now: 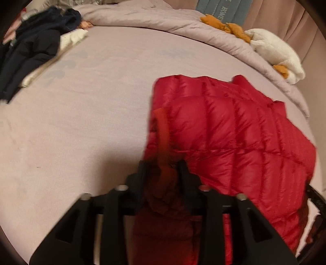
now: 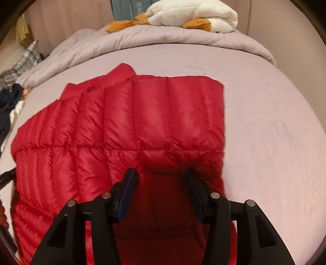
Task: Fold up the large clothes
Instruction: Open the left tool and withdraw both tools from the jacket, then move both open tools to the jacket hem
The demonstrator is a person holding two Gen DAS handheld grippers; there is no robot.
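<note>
A red quilted down jacket (image 1: 234,132) lies partly folded on the mauve bed sheet (image 1: 91,112). In the left wrist view my left gripper (image 1: 163,167) sits at the jacket's left near corner. A bunch of red fabric with an orange lining strip (image 1: 163,126) lies between its parted jaws; blur hides any contact. In the right wrist view the jacket (image 2: 132,118) spreads ahead and to the left. My right gripper (image 2: 162,173) stands over its near edge, jaws apart. The blue pads (image 2: 126,193) show bare inner faces and the fabric lies below them.
A pile of dark clothes (image 1: 34,46) lies at the far left of the bed. A rolled mauve duvet (image 2: 142,38) runs along the far side with a white and orange plush toy (image 2: 193,14) on it. Bare sheet (image 2: 264,122) stretches right of the jacket.
</note>
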